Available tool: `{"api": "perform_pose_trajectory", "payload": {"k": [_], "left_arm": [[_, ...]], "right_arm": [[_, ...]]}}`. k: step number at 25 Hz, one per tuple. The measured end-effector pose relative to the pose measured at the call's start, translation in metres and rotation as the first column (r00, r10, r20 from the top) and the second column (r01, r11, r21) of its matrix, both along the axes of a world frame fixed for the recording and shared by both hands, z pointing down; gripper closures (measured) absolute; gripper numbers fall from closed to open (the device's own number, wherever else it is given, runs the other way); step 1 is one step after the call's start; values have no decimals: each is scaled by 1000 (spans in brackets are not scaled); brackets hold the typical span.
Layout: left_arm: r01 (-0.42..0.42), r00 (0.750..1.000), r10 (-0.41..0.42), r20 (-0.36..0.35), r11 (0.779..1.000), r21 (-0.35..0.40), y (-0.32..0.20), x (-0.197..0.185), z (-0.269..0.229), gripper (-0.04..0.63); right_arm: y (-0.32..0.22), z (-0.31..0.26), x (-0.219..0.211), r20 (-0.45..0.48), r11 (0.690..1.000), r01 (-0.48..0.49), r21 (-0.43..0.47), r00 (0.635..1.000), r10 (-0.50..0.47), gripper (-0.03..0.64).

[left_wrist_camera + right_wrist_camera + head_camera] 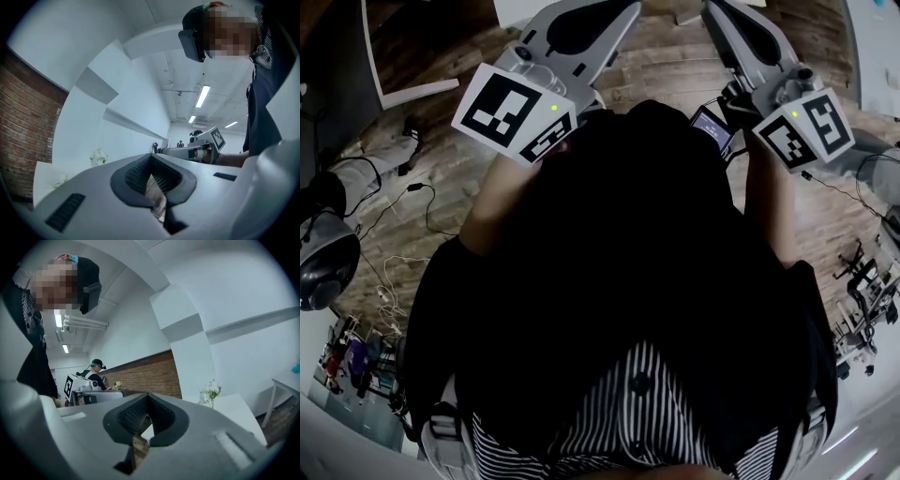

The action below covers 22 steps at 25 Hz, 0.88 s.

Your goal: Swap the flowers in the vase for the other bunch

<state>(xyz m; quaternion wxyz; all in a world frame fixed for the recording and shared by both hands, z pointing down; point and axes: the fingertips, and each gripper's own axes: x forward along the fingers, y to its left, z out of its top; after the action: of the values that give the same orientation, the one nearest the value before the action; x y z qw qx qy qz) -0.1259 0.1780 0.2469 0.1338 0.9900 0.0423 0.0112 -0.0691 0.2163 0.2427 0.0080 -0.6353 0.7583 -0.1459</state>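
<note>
A bunch of white flowers (210,392) stands on a white table (236,411) by the white wall, some way ahead in the right gripper view. The left gripper view shows white flowers (98,157) at the far left on a white table (44,176), with some greenery (61,180) beside them. My left gripper (151,156) is shut with nothing between its jaws. My right gripper (148,396) is shut and empty too. In the head view both are held out side by side in front of my body, the left gripper (619,11) and the right gripper (717,9) over the wooden floor.
Cables (412,202) lie on the wooden floor at the left, near a white table frame (403,89). A brick wall (150,376) runs behind. Another person (96,371) wearing a headset stands far off, with small flowers (117,385) near them.
</note>
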Motion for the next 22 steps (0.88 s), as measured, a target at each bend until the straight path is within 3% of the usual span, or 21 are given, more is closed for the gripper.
{"api": "perform_pose_trajectory", "payload": {"k": [4,12,19,22], "left_arm": [[13,1000,-13,-5,1000,-2,-17,1,0,589],[75,997,-74,29,997,-31,-58,2,31,589],[136,990,-136,35,991,-1,-96,37,20,589],[155,987,-155,37,988,5,-118,79,6,589]], "right_arm": [[-23,1,5,47,1000,21,5,999,-21,614],[-75,24,13,44,996,84,12,995,-85,614],[-120,15,47,16,986,160,40,987,-160,615],[-144,4,85,8,980,199,24,980,-199,615]]}}
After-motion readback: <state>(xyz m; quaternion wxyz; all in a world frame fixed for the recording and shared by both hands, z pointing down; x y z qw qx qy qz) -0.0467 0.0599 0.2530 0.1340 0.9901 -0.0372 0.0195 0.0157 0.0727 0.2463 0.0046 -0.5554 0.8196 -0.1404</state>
